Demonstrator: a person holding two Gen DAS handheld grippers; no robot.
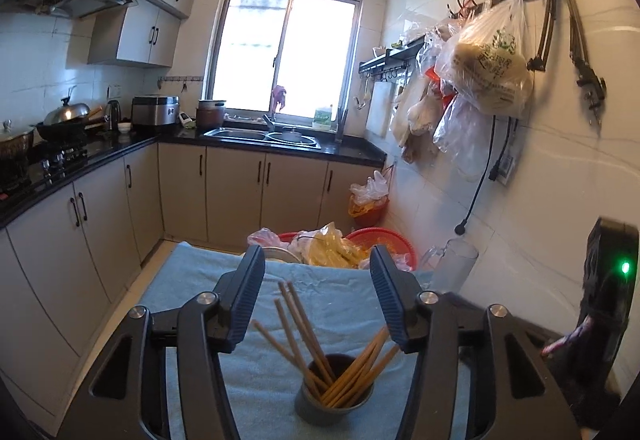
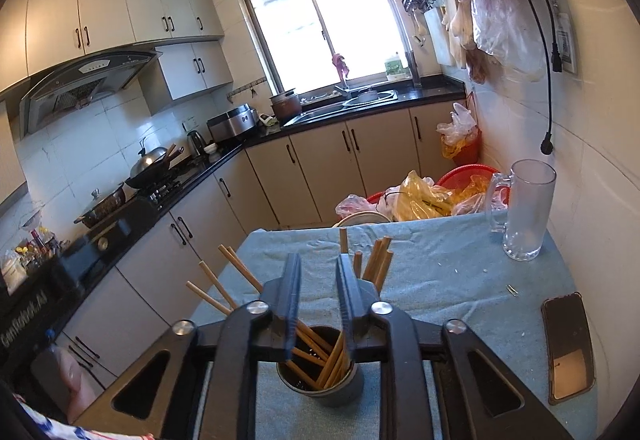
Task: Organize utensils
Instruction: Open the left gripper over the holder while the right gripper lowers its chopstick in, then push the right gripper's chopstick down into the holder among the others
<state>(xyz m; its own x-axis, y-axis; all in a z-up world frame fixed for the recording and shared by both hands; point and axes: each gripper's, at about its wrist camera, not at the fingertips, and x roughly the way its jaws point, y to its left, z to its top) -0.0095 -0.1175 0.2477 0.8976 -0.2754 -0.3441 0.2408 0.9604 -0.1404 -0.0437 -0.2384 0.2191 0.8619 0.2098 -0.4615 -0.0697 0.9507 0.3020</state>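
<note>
While the left tongs [image 1: 318,296] are gaping wide and empty above the chopstick cup [image 1: 334,396], the right tongs [image 2: 319,296] are hovering narrowly open, gripping nothing, over the chopsticks [image 2: 332,358].

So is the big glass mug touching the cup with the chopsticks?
Apart. The right wrist view shows the glass mug standing far back on the blue cloth, with bare cloth between it and the chopstick cup.
</note>
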